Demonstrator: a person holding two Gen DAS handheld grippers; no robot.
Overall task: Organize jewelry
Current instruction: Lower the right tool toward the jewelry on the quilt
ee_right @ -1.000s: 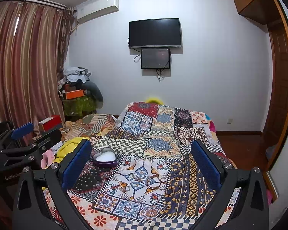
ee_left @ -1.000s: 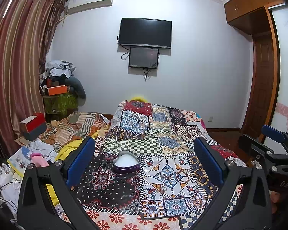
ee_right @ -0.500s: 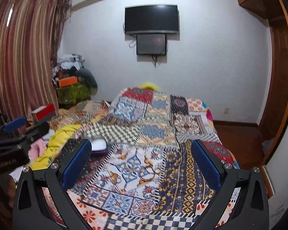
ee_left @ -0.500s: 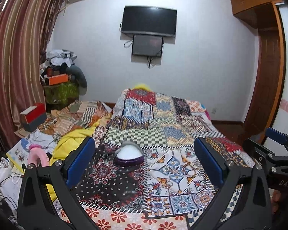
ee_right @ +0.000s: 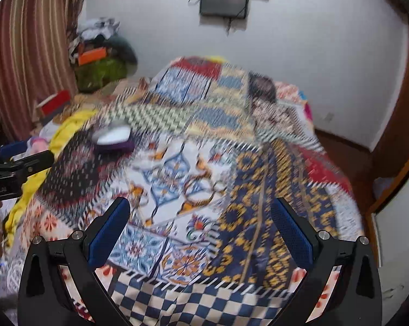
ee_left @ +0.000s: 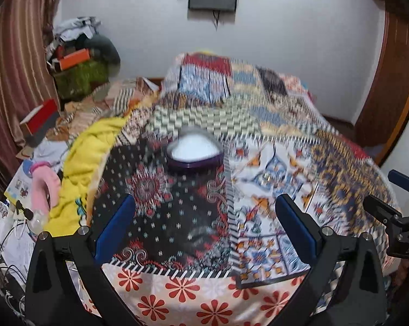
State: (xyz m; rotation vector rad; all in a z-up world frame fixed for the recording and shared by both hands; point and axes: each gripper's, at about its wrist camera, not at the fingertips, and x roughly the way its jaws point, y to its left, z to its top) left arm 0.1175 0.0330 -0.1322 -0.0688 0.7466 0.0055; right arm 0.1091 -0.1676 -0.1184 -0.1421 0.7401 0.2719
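Note:
A purple heart-shaped jewelry box (ee_left: 194, 153) with a white lining sits open on the patchwork bedspread (ee_left: 258, 195), straight ahead of my left gripper (ee_left: 205, 224). That gripper is open and holds nothing. In the right wrist view the same box (ee_right: 114, 138) lies far to the left, well away from my right gripper (ee_right: 200, 229), which is also open with nothing between its pads. A small shiny piece (ee_left: 264, 180) lies on the spread right of the box; blur hides what it is. Each gripper shows at the edge of the other's view.
Yellow cloth (ee_left: 82, 163) and a pink item (ee_left: 42, 184) lie at the bed's left edge, with a red box (ee_left: 38, 116) and piled clutter (ee_left: 79, 62) beyond. A striped curtain (ee_left: 11, 68) hangs left. A wooden door (ee_left: 389, 81) stands right. A TV (ee_right: 223, 0) hangs on the far wall.
Both cameras have tilted down and moved closer to the bed; the box now sits larger and lower in view. Both grippers stay open. The current frames are motion-blurred.

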